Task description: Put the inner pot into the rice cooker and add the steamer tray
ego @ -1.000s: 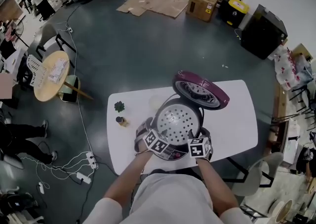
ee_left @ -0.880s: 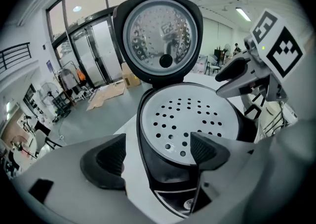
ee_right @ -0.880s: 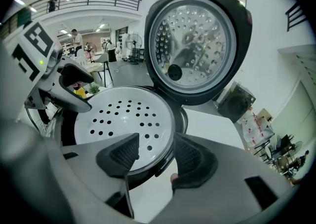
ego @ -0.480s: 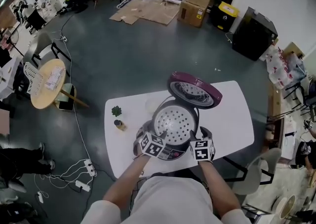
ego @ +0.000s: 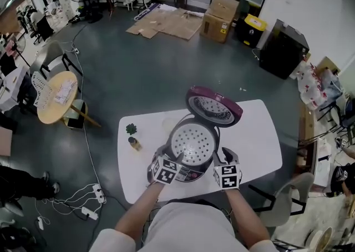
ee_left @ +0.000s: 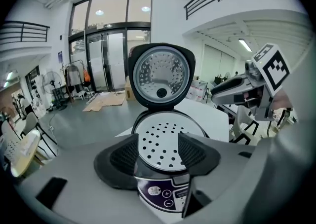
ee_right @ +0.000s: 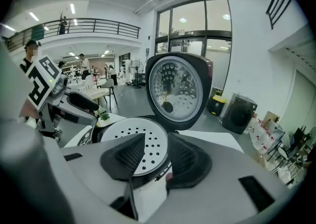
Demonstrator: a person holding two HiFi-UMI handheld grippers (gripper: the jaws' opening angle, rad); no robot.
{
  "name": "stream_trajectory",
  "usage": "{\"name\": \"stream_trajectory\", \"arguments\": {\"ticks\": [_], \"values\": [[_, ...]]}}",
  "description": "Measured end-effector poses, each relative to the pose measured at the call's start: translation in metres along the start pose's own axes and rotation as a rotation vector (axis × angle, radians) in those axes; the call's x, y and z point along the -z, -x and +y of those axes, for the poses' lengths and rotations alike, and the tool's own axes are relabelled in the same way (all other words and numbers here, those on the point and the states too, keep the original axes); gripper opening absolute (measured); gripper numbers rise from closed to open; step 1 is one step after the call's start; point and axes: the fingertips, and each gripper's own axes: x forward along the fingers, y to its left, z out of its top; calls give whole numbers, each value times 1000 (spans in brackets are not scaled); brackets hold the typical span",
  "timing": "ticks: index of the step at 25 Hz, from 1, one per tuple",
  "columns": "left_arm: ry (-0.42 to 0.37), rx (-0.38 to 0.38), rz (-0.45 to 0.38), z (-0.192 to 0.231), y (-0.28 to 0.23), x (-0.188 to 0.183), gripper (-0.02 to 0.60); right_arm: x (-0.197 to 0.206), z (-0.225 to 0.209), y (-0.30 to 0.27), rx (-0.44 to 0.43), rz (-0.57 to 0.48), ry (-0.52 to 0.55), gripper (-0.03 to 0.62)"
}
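Observation:
The rice cooker (ego: 187, 169) stands on the white table (ego: 255, 134) with its purple lid (ego: 213, 105) tipped open at the back. The perforated white steamer tray (ego: 192, 144) lies in its mouth; the inner pot is hidden beneath. My left gripper (ego: 175, 160) hovers at the cooker's front left, my right gripper (ego: 224, 155) at its front right. Neither touches the cooker. In the left gripper view the left gripper (ee_left: 158, 149) frames the tray (ee_left: 165, 136), jaws closing on nothing. The right gripper (ee_right: 155, 154) is likewise closing and empty, above the tray (ee_right: 133, 136).
A small potted plant (ego: 133, 130) and a small bottle (ego: 133, 142) stand on the table's left part. A chair (ego: 288, 195) is at the table's right front corner. A round wooden table (ego: 58, 95) stands on the floor to the left.
Both grippers have lifted away from the cooker's rim and drawn back toward me. Their jaws have narrowed. The steamer tray stays in the cooker.

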Motion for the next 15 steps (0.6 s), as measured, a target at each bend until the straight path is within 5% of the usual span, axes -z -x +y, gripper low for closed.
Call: {"name": "stream_trajectory", "arguments": {"ticks": [15], "values": [[167, -88, -146, -74, 91, 9, 95, 18, 2, 105, -87, -147, -35, 68]]}}
